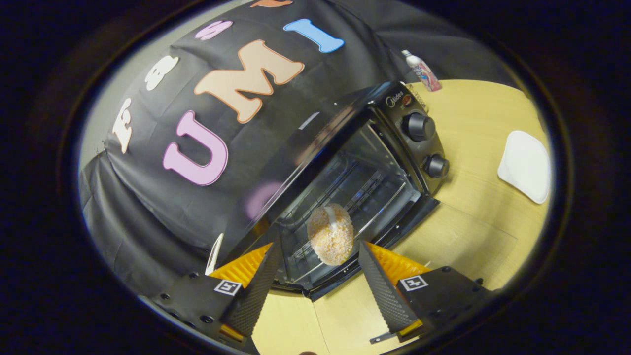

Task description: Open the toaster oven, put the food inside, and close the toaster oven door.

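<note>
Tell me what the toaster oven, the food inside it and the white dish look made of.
Toaster oven: glossy black metal, judging by reflections. Food, on the rack ahead of the open gripper: a crumb-coated, grainy orange piece, possibly a model. White dish: smooth, matte; ceramic or plastic, unclear.

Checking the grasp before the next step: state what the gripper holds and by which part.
Nothing is held. The gripper is open, fingers spread apart; the round crumbed food sits just ahead of them on the rack inside the toaster oven.
</note>
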Demonstrator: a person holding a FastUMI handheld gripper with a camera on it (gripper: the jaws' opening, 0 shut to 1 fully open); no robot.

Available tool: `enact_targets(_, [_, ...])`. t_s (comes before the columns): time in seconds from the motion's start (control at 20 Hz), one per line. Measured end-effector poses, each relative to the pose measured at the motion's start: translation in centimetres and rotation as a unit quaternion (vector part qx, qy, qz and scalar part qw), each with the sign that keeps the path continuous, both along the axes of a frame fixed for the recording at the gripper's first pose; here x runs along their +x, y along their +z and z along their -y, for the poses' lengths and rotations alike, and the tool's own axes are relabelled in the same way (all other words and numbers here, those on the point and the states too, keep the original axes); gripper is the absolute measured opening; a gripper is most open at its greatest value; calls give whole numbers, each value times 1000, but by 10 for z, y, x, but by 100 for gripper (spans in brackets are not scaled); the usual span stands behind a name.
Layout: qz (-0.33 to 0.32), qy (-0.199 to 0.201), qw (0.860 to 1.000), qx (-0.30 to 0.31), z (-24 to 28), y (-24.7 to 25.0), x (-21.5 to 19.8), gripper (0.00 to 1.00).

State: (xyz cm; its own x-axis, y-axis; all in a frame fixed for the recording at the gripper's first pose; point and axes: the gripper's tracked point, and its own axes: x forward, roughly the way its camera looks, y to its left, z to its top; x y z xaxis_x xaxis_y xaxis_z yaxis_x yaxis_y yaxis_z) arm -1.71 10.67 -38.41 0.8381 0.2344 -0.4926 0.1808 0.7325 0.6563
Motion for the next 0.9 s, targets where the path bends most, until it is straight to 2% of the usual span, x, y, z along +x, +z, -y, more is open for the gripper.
enact_targets(0.25, [5, 24, 998, -56, 13, 12, -33, 100])
enact_targets(0.45, [-18, 60, 990, -130, 32, 1, -69, 100])
enact_targets(0.75, [-62, 126, 963, -232, 49, -33, -120, 100])
enact_targets(0.9, [-75, 141, 948, -277, 60, -43, -137, 100])
